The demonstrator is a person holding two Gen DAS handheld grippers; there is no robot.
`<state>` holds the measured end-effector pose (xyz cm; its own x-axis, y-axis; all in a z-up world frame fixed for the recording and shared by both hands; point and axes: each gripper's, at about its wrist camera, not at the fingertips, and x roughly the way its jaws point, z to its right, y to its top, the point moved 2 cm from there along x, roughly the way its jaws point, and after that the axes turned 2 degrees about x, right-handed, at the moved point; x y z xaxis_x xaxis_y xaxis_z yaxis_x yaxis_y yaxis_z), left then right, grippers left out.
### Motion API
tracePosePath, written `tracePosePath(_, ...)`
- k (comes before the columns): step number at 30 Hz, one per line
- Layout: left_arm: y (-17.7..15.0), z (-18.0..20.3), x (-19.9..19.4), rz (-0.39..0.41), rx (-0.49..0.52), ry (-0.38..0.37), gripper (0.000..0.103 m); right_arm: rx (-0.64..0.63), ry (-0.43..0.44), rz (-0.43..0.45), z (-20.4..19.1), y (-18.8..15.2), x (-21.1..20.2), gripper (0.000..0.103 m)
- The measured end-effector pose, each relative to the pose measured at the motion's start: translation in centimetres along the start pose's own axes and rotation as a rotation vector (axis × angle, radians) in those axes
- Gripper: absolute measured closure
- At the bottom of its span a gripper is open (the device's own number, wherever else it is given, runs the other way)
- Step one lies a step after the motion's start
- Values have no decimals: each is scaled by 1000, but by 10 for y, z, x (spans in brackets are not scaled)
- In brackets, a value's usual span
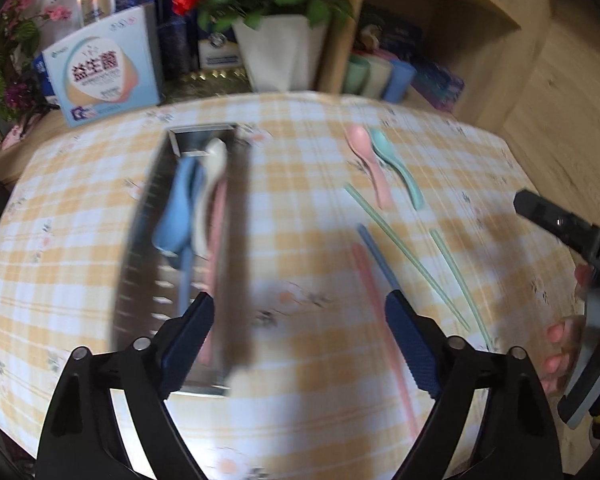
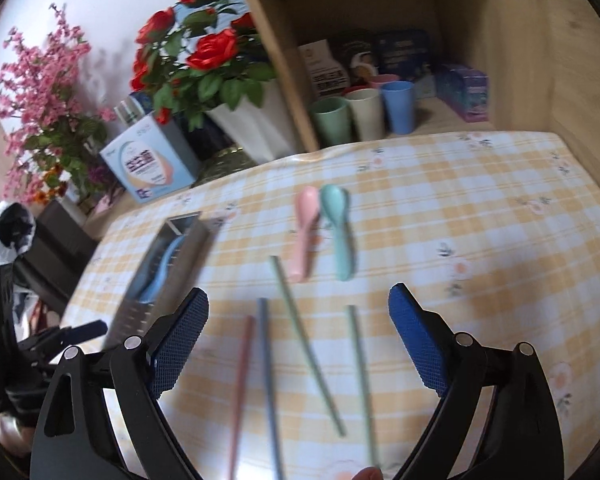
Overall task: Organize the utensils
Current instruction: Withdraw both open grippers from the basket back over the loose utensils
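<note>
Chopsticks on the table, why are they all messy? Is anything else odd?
The four chopsticks lie loose and fanned at different angles, not paired. The pink spoon and teal spoon are out on the cloth too, while the metal holder lies on its side holding a blue spoon, a white spoon and more.

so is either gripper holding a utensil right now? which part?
Nothing held. Left gripper and right gripper both have jaws wide open over the table, with nothing between them.
</note>
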<state>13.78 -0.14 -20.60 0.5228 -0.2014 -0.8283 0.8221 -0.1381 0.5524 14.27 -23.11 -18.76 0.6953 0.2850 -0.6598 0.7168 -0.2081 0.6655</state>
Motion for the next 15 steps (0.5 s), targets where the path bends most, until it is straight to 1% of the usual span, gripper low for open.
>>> tracePosePath(4, -12, 24, 22, -49, 10, -22, 29, -4, -46, -8, 26, -7, -3, 15)
tracePosePath(6, -16, 32, 32, -67, 13, -26, 34, -7, -68, -30, 38, -11, -3, 15)
tracePosePath(7, -18, 37, 39, -82, 9, -31, 35, -8, -73, -34, 41, -13, -4, 15)
tracePosePath(9, -21, 42, 47, -100, 3, -40, 41, -13, -113, -38, 51, -17, -6, 15)
tracePosePath(11, -25, 48, 54, -116, 15, -26, 45, -10, -137, -40, 60, -21, -7, 15)
tracePosePath(14, -31, 58, 58, -128, 50, -34, 47, 17, -158, -41, 74, -27, -7, 15)
tracePosePath(15, -32, 60, 59, -131, 57, -33, 48, 35, -160, -44, 80, -29, -7, 15)
